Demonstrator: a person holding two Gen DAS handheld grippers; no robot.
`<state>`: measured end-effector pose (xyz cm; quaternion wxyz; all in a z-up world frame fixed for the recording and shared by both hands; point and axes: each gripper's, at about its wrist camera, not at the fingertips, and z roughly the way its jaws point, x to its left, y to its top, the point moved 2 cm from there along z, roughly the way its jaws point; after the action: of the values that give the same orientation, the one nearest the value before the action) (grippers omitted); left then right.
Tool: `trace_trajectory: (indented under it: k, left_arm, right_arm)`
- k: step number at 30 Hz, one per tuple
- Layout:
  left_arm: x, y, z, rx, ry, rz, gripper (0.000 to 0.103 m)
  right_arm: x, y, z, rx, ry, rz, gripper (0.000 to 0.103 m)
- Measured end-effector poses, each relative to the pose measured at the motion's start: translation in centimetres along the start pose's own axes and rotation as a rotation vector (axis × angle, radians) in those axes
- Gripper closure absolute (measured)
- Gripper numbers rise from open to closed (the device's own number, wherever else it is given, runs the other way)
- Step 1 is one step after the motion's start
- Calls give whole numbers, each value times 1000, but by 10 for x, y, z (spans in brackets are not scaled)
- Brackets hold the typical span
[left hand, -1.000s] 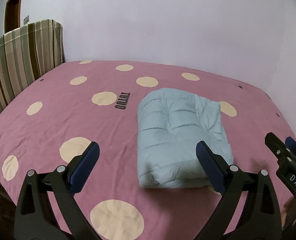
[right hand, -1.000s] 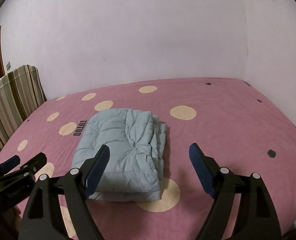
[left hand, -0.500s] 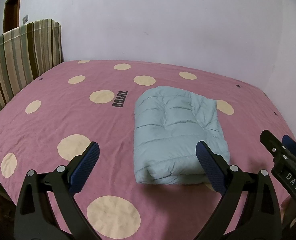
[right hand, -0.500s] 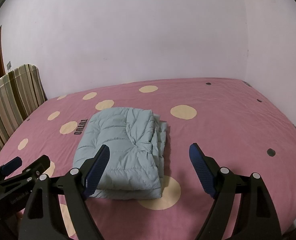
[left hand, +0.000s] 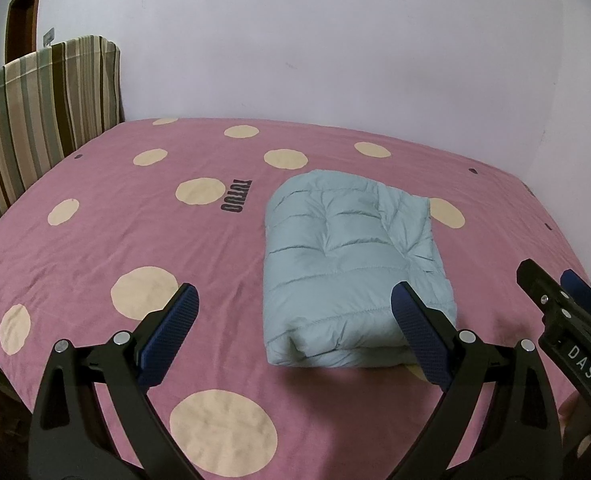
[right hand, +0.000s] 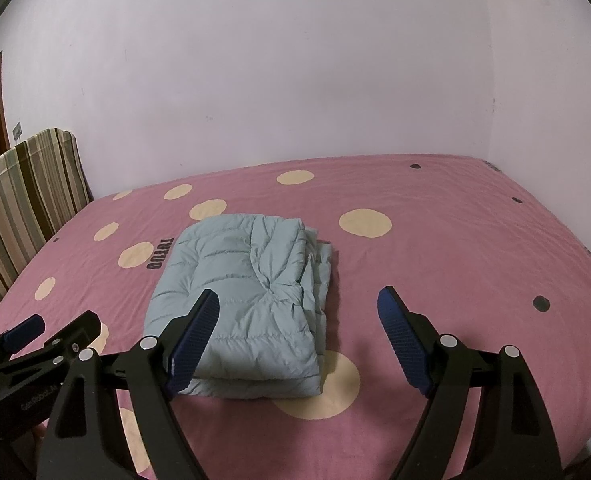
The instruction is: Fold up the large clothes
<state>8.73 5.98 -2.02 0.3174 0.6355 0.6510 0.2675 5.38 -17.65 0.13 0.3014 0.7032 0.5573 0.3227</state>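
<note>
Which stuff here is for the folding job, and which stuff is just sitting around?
For the job:
- folded light blue puffy jacket
- left gripper, open
- right gripper, open

Just there:
- pink spotted bedsheet, under the jacket
- striped cushion at the bed's end
- white wall

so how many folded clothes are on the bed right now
1. A light blue puffer jacket, folded into a thick bundle, lies on the pink dotted bedsheet beside its printed lettering. Nothing else folded shows, though the bed's near edge is partly hidden.
</note>
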Motion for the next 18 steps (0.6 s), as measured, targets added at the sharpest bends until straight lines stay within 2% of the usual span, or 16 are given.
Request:
trace_trajectory:
  k: [18]
  left_arm:
    - [-1, -2, 3, 11, 0, -10, 6]
  right_arm:
    - [2, -2, 2, 7, -3, -1, 23]
